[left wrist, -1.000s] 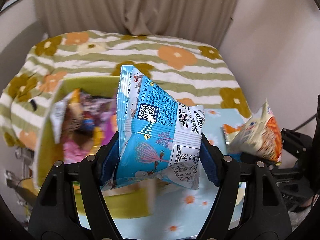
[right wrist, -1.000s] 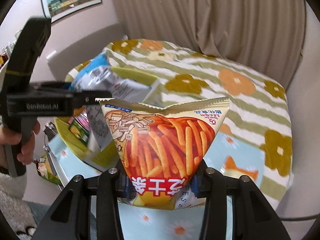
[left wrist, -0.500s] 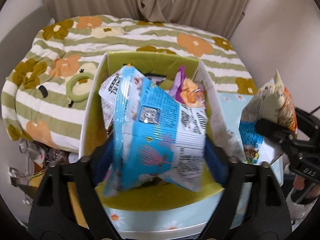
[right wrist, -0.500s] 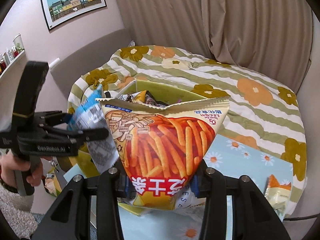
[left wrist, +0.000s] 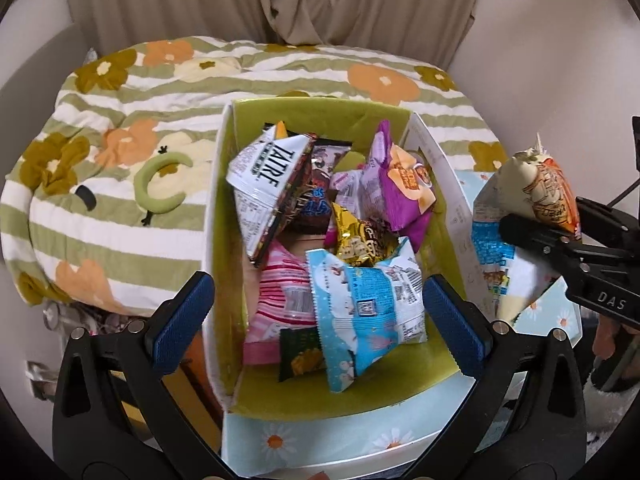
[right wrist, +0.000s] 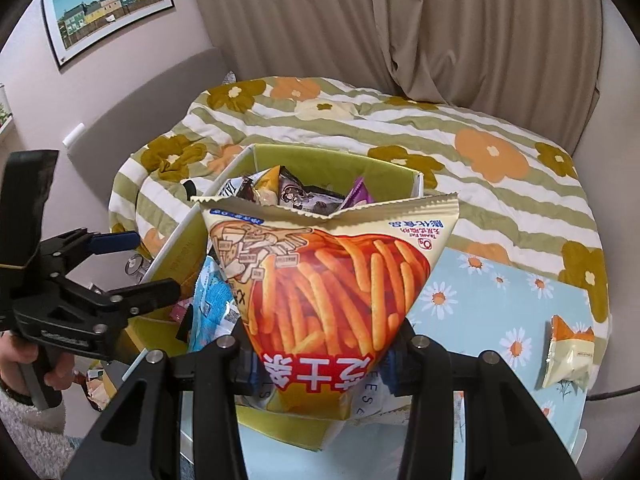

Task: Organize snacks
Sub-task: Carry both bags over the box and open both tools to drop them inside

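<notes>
Now blue snack bag [left wrist: 366, 308] crumpled, printed

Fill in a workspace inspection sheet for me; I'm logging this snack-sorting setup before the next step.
Surface: daisy-print table, mostly bare.
Job's things: green box full of snack packs; blue pack lying on top; fries bag; small fox-ear pack alone on the table.
Clutter: nothing seen.
Grippers: left tool jaws just opened, pads clear of the blue pack; right tool shut on the fries bag.
Cables: dark cord at the table edge.
Surroundings: floral bedspread, curtain, framed picture.
</notes>
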The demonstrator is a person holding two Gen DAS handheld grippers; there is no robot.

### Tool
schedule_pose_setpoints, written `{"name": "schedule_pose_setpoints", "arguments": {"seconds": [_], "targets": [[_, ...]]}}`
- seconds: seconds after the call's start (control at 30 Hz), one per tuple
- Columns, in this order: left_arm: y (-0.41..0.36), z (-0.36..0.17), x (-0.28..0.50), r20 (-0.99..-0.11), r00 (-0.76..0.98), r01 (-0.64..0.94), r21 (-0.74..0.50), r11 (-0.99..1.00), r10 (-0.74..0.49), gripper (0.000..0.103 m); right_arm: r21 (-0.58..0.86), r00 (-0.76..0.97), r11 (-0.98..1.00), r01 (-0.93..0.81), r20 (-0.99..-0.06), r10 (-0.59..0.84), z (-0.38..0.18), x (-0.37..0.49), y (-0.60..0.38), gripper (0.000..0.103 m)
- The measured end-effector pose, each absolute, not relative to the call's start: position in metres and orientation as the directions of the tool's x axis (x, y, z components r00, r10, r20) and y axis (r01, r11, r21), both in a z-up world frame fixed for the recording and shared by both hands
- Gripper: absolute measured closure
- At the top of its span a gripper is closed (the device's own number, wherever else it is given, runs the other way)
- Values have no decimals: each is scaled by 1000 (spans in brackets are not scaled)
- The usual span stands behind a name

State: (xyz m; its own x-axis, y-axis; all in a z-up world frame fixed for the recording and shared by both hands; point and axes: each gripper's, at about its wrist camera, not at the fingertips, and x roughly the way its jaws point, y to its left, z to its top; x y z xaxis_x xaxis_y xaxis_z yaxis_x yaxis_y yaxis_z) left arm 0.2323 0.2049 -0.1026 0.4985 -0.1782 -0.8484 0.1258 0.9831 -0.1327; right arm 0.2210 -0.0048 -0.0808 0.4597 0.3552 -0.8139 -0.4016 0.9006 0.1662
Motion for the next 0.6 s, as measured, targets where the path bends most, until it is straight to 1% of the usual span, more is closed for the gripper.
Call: {"name": "schedule_pose_setpoints", "arguments": {"seconds": [0.2,0.4,0.5,0.57,0.6], "targets": [[219,-102,233,-853,498,113,-113,987,-154,0,182,434,894,-409,-823,366,-85,236,18,62],[233,-108,238,-856,493,90,-124,988,-152,0,201,426,878,-435,-813,397,-88,257,45,62],[239,-111,239,-859,491,81,-122,989,-146,0,231,429,876,-423,-800,419,-92,267,55,59],[242,-114,238,-862,486,76,-120,990,-142,0,246,442,881,-403,-791,423,-96,270,57,43],[243,-115,238,-864,484,74,-118,990,-139,0,248,452,886,-392,-787,420,-98,269,57,19]]}}
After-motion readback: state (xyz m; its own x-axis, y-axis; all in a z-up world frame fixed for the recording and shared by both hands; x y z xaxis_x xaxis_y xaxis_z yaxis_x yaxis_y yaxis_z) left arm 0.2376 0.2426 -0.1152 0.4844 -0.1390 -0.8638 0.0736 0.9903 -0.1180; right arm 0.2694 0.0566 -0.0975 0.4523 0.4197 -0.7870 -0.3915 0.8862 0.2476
